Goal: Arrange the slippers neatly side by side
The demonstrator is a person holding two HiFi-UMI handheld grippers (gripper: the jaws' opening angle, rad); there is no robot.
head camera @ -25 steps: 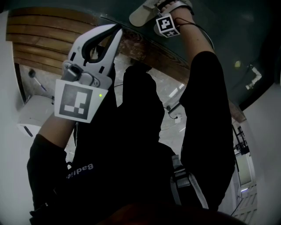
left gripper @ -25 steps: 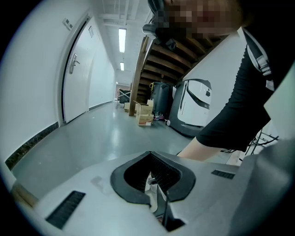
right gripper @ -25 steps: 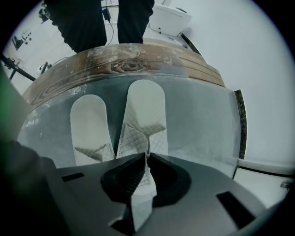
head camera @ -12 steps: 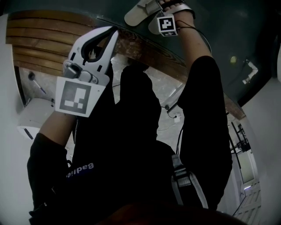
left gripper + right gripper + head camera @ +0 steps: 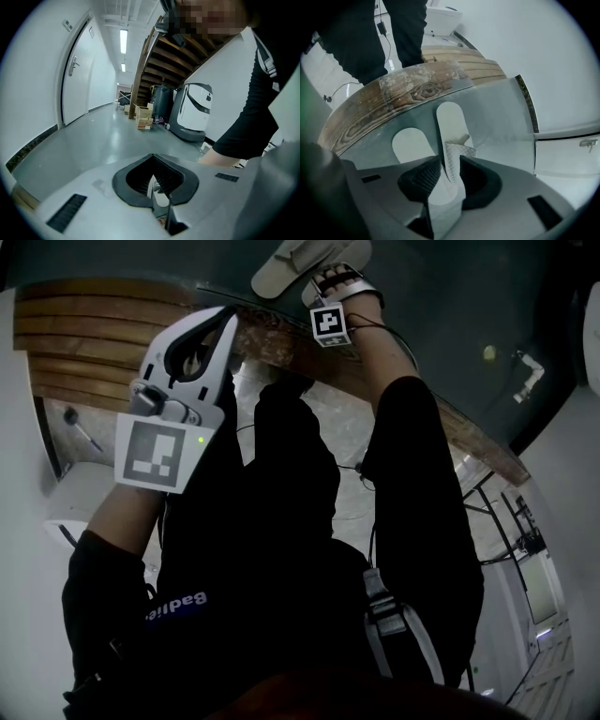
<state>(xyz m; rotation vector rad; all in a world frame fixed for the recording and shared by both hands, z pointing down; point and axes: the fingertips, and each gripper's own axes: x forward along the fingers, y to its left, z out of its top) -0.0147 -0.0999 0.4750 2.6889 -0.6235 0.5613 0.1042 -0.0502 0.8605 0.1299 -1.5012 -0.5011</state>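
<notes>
My left gripper (image 5: 159, 206) is closed, empty. On my right gripper (image 5: 450, 162) the jaws have just been opening, with the strap (image 5: 457, 149) loose between them. Only its view shows that. Both slippers (image 5: 450, 119) lie parallel on the floor (image 5: 499, 117), lengthwise toward the wooden step (image 5: 408, 93).

Black top (image 5: 272, 549), pale lettering (image 5: 173, 606), white left tool (image 5: 228, 322) with square marker (image 5: 155, 451)

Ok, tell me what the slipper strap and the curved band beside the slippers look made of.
Slipper strap: likely matte woven fabric, given its fine grid texture. Curved band: wood or wood-print, slightly worn; grain and a knot show.
</notes>
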